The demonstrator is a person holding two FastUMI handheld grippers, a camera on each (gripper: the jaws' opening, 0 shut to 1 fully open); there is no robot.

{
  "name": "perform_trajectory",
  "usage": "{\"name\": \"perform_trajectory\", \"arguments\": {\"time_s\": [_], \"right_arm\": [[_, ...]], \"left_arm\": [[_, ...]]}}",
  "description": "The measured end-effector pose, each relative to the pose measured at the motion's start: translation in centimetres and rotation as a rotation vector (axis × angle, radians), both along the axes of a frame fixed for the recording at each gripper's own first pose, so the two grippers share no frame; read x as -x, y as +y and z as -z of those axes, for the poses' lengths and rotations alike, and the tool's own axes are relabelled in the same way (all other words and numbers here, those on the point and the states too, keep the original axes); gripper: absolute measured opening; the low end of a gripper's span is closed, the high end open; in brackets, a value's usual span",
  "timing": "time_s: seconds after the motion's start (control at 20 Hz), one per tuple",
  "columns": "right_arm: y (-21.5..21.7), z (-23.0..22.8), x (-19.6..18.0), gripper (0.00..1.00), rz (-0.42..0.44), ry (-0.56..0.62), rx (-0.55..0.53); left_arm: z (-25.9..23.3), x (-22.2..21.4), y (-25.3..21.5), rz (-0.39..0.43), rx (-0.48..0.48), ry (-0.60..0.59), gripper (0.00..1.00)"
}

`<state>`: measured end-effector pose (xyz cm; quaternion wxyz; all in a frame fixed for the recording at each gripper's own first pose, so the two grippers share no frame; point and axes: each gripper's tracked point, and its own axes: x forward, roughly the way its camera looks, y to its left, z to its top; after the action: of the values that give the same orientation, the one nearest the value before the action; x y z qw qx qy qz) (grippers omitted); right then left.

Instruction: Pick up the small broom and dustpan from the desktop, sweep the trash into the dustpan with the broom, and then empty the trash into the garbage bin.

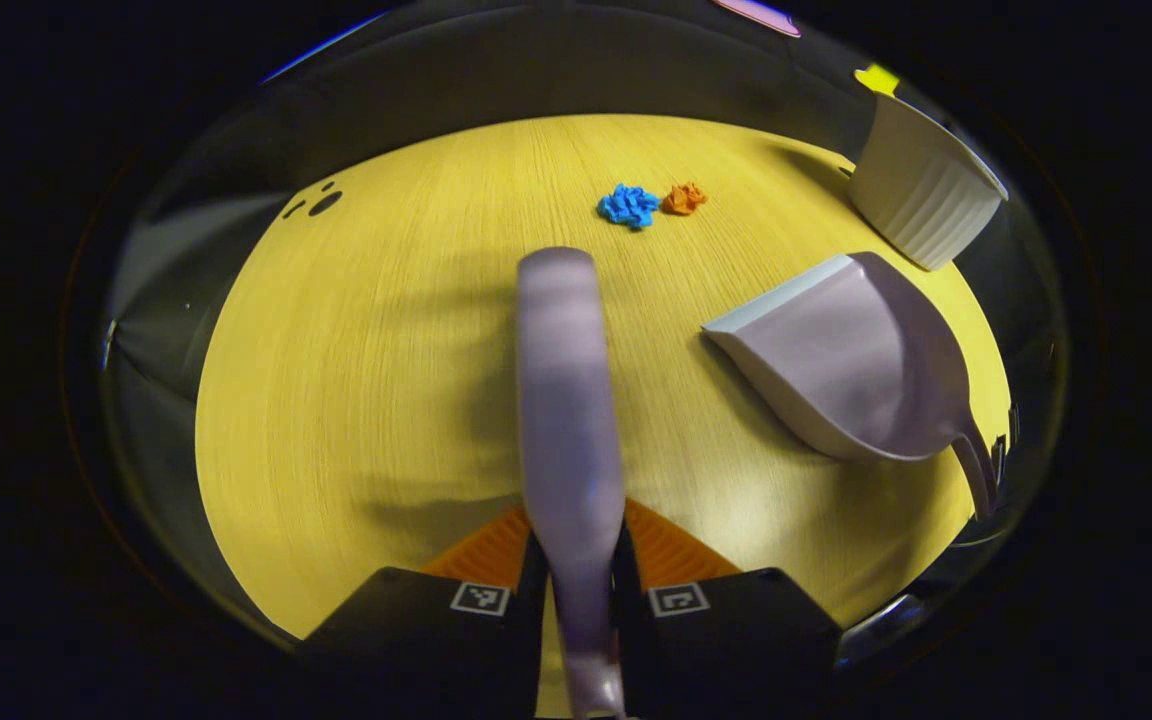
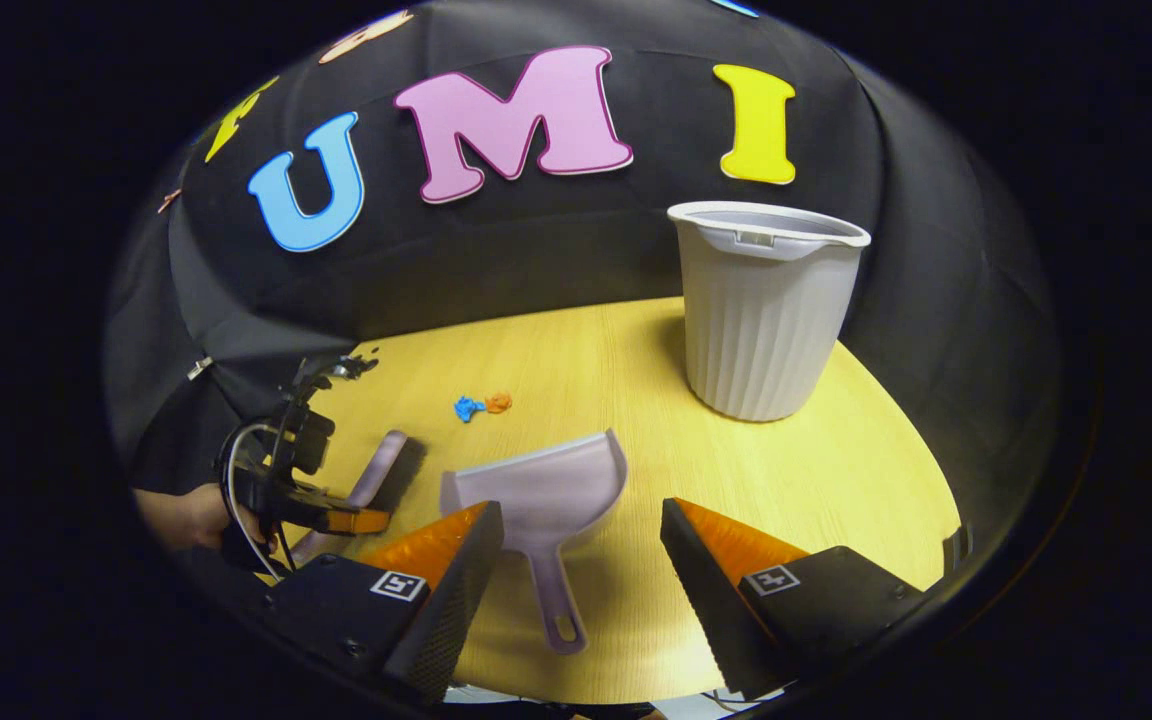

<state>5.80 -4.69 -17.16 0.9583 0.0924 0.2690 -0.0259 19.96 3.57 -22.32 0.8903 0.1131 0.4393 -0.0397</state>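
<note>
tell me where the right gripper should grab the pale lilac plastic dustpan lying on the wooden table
Probably its slim handle, which points toward the open right gripper. The pale lilac plastic dustpan lies flat, scoop mouth toward the paper scraps, so come from the near side and close across the handle.

A pale yellow wood-grain desk (image 2: 836, 470) with a rounded edge fills the lower scene. Behind it hangs the booth's black cloth wall (image 2: 536, 260), draped in soft folds. Light falls from above, casting soft shadows across the desk.
</note>
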Motion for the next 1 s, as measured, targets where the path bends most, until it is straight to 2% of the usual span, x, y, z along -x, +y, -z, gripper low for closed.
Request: {"name": "perform_trajectory", "arguments": {"time_s": [0.05,0.35,0.65,0.85,1.0], "right_arm": [[0.2,0.6,0.1,0.99,-0.003,0.02,-0.01],[1.9,3.1,0.0,0.99,-0.054,0.129,-0.028],[4.6,5.8,-0.3,0.99,-0.127,0.248,-0.066],[4.0,9.1,-1.0,0.99,-0.147,0.328,0.01],[3.9,12.3,-1.7,0.99,-0.134,0.396,0.026]], "left_arm": [[0.3,-0.1,0.2,-0.01,0.015,-0.019,0.31],[-0.1,0.8,0.3,-0.051,0.149,-0.124,0.25],[-3.8,4.1,2.2,-0.073,0.213,-0.232,0.24],[-6.9,6.0,4.5,-0.083,0.188,-0.276,0.24],[-8.7,6.6,5.3,-0.108,0.207,-0.295,0.24]]}}
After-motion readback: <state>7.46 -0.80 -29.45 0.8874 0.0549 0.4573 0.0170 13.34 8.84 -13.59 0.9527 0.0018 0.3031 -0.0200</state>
